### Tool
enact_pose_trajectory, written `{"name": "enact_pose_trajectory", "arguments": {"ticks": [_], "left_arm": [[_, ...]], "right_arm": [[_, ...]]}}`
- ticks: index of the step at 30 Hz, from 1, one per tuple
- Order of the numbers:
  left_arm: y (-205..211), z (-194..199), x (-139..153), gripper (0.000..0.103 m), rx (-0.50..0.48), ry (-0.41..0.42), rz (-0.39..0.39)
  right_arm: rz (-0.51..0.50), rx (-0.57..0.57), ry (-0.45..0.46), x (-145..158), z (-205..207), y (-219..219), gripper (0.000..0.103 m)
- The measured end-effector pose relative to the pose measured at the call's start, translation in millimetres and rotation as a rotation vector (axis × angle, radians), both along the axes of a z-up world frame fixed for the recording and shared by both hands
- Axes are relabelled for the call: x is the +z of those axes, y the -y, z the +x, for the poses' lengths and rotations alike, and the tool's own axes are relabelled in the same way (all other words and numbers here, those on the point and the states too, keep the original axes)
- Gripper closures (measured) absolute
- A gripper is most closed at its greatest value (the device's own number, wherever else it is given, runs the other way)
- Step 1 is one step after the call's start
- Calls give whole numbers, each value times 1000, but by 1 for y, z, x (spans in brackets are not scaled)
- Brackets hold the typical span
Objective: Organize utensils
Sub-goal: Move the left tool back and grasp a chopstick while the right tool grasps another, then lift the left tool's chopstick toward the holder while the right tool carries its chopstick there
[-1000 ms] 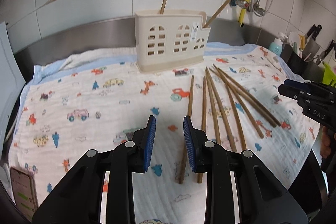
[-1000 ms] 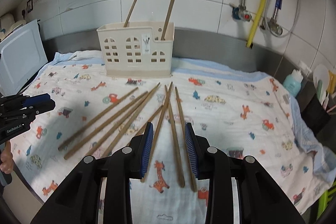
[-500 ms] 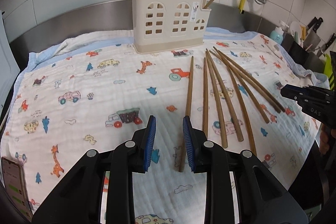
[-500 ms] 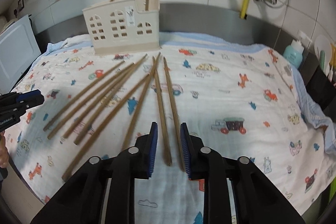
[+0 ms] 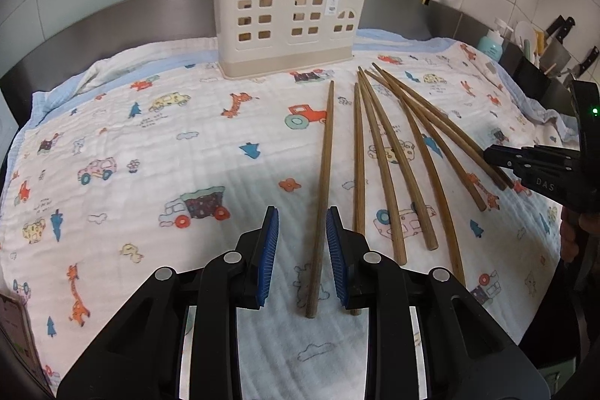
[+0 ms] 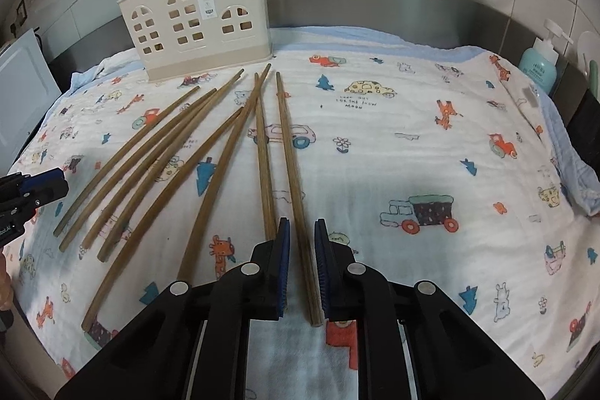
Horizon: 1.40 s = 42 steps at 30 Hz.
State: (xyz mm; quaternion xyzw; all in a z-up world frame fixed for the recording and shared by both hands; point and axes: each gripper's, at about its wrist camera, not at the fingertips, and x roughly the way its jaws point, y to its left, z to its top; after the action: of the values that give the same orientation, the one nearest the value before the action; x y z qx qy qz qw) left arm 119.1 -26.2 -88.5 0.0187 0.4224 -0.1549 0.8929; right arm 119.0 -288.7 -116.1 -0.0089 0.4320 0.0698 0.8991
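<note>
left claw (image 5: pixel 302 231): spread, straddling leftmost chopstick (image 5: pixel 322 190), pads apart from it
right claw (image 6: pixel 302 242): closing around rightmost chopstick (image 6: pixel 294 182), contact unclear, possibly touching

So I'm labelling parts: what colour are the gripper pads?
Blue pads, ribbed, on black fingers; clearest in the right wrist view.

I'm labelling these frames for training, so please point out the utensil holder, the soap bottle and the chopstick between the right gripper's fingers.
utensil holder (image 6: pixel 195 25), right wrist view, front wall.
soap bottle (image 6: pixel 538 66), right wrist view, teal body.
chopstick (image 6: pixel 296 190), right wrist view, mid-shaft.
</note>
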Motion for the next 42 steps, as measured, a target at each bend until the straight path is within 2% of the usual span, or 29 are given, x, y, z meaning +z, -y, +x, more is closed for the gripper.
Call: {"name": "enact_pose_trajectory", "arguments": {"ticks": [3,4,8,14,24,28,35,42], "left_arm": [[6,4,-3,77,-14,-8,4],[8,5,-5,83,-18,-10,11],[14,10,-10,89,-31,-24,18],[17,16,-17,89,-36,-46,21],[20,20,-19,90,-31,-36,33],[23,20,-19,95,-17,-29,57],[20,19,-15,98,-9,-30,31],[11,11,2,98,-11,11,-34]], "right_arm": [[-7,4,-4,-2,2,1,93],[-5,4,-6,-3,3,1,93],[-2,9,-7,-4,4,1,93],[-13,18,-3,-5,6,-3,94],[-38,26,8,-6,9,-6,94],[-77,36,23,-6,7,-9,95],[-58,32,27,0,3,-8,97],[-60,35,98,27,-11,-10,97]]}}
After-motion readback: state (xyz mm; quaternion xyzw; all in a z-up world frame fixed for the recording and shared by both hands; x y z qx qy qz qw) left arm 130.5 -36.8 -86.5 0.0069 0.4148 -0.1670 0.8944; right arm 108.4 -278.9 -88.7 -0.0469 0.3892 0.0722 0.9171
